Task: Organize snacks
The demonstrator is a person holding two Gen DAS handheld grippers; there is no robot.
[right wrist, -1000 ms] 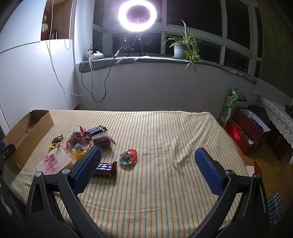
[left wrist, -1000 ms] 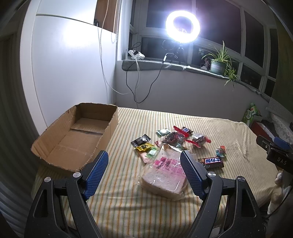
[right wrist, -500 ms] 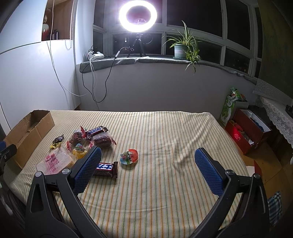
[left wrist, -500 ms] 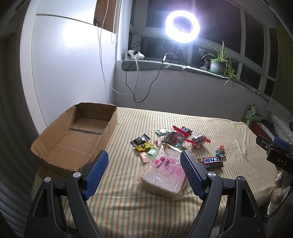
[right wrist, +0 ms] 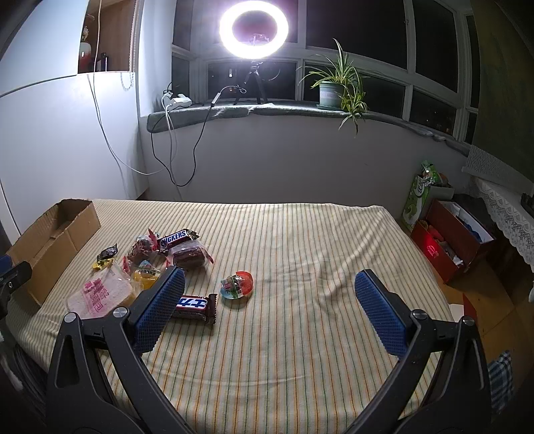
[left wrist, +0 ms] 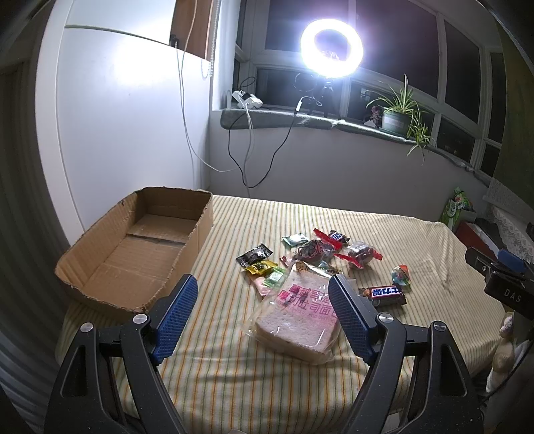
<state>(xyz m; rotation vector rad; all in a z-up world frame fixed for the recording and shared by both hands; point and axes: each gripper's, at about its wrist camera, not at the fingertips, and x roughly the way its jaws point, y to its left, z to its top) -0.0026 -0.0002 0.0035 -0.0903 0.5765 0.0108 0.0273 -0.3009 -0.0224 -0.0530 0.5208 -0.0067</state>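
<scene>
A pile of snacks lies on the striped cloth: a bagged slice of bread (left wrist: 300,317) (right wrist: 100,295), a Snickers bar (left wrist: 383,293) (right wrist: 195,305), a second Snickers (right wrist: 175,237), a round red-and-clear candy (right wrist: 237,283) (left wrist: 400,275), a dark wrapped cake (right wrist: 188,255) and several small packets (left wrist: 258,262). An empty cardboard box (left wrist: 133,247) (right wrist: 50,240) sits at the left. My left gripper (left wrist: 263,317) is open above the table's front, the bread by its right finger. My right gripper (right wrist: 270,310) is open and empty, above the cloth right of the pile.
The table (right wrist: 300,240) stands against a wall under a window sill with a ring light (right wrist: 253,30), cables and a potted plant (right wrist: 337,90). A red box (right wrist: 450,240) and bags stand on the floor at the right. A white cabinet (left wrist: 126,133) is behind the cardboard box.
The views have shifted very slightly; both grippers stay open and empty. No snack has moved.
</scene>
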